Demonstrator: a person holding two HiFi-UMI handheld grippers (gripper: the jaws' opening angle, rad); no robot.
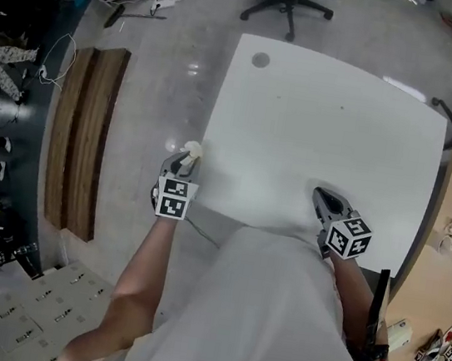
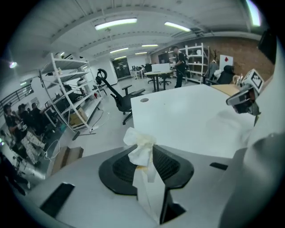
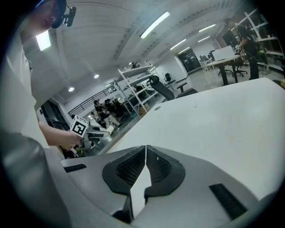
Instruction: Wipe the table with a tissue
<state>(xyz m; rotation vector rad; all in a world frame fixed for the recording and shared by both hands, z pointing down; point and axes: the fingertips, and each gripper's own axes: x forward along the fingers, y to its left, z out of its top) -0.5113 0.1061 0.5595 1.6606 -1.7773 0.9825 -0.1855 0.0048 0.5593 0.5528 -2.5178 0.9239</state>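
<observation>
White tissue [image 1: 192, 148], crumpled into a wad, is sitting pinched in the left gripper [image 1: 183, 161]. In the head view, that gripper is hanging at the left edge of the table [image 1: 319, 122], just off the near-left corner. The wad is not pressing on the top here, so no wiping stroke seems to be under way. The left forearm is reaching forward and out to the left, with the gripper pointing down and ahead. The right gripper [image 1: 325, 202] is lying low over the near edge, close to the person's body, probably parked out of the wiping path.

In the left gripper view, the jaws are clamping the tissue's lower part. Its crumpled head is sticking out past the tips, likely so that paper, not plastic, meets the surface. A faint yellowish tinge is showing on it. The bare tabletop is stretching away to the right.

In the right gripper view, the jaws are standing together tip to tip with nothing between them, aiming across the tabletop.
</observation>
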